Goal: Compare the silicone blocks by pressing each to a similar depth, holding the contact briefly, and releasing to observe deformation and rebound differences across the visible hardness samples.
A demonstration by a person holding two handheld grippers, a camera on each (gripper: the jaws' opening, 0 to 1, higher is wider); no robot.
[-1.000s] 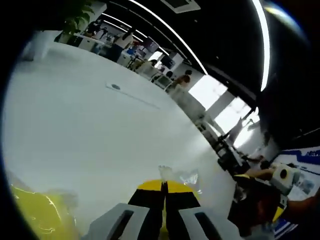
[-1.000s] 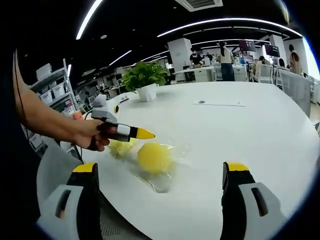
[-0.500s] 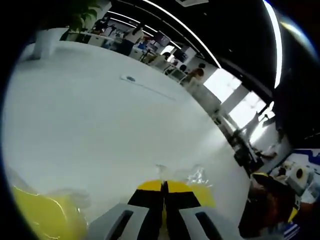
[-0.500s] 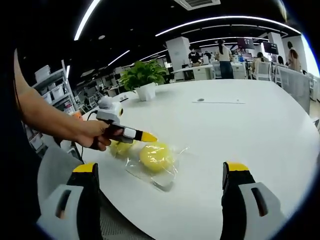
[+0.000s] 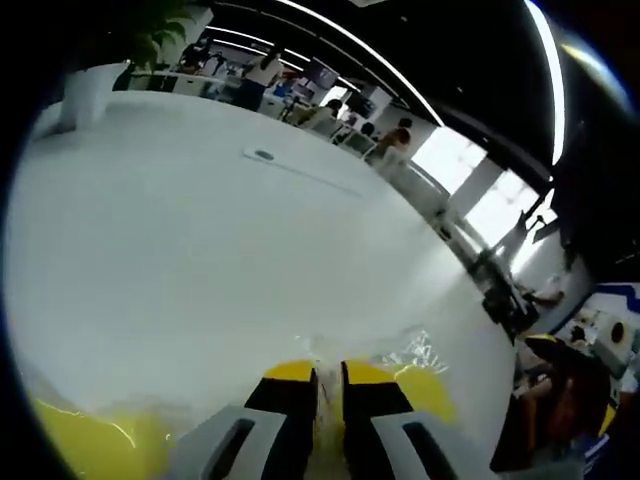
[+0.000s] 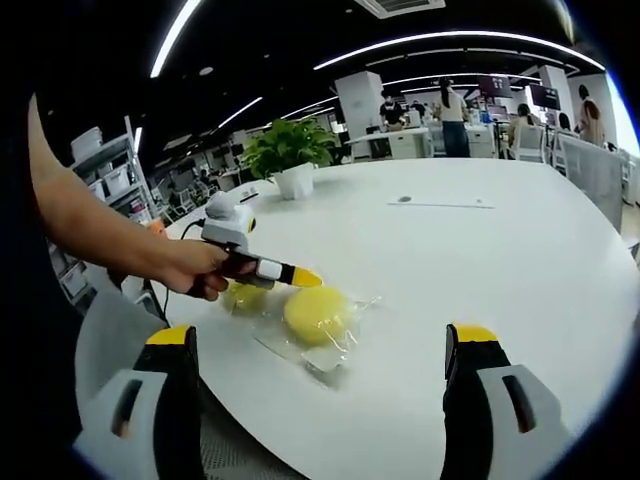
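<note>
Two yellow silicone blocks in clear plastic wrap lie on the white table. The rounder block sits between and beyond my right gripper's wide-open jaws. A smaller block lies to its left, under the left gripper, whose yellow tip hovers just above the round block's upper left edge. In the left gripper view, the left gripper has its jaws a narrow gap apart over crinkled wrap. One yellow block lies to their right and another at the lower left.
A person's hand holds the left gripper. A potted plant stands at the table's far side and a small round disc is set into the tabletop. Shelves stand at the left. People sit at distant desks.
The left gripper's jaws, shut earlier, now stand slightly apart. Its tip has shifted a little toward the round block, and the wrapped block has slid slightly.
</note>
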